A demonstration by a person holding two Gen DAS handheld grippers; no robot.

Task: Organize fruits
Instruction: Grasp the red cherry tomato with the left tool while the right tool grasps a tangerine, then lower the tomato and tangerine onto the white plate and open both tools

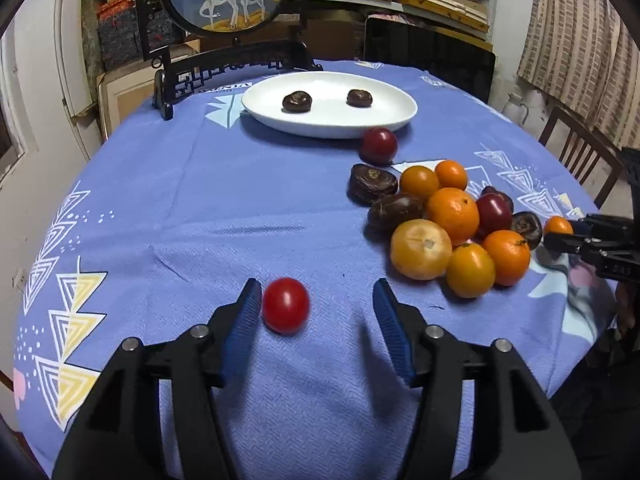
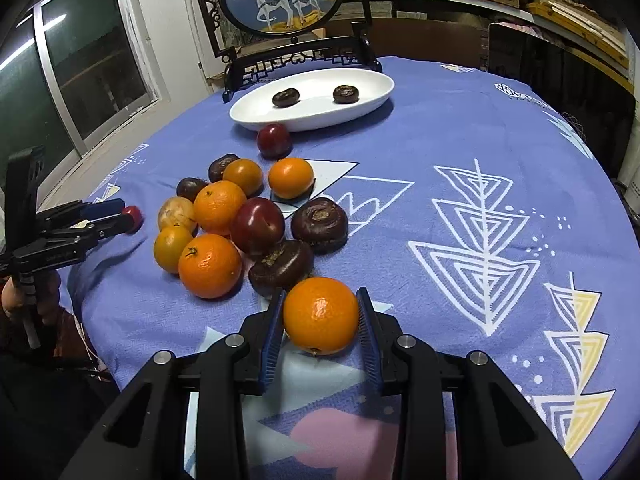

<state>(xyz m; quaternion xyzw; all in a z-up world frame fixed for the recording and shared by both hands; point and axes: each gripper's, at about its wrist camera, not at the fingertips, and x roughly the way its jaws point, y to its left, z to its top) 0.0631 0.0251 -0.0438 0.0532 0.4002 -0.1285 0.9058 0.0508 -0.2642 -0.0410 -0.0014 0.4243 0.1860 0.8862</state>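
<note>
My left gripper (image 1: 318, 312) stands with jaws apart; the red tomato (image 1: 285, 305) lies on the cloth touching only the left pad, so closing may roll it sideways. My right gripper (image 2: 320, 320) jaws flank 1 orange (image 2: 321, 315); whether they clamp it I cannot tell; a weak grip risks dropping it short of the white plate (image 2: 372, 98).

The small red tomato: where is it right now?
In the left wrist view the small red tomato lies on the blue tablecloth between the open jaws of the left gripper, beside its left pad, apart from the fruit pile.
</note>
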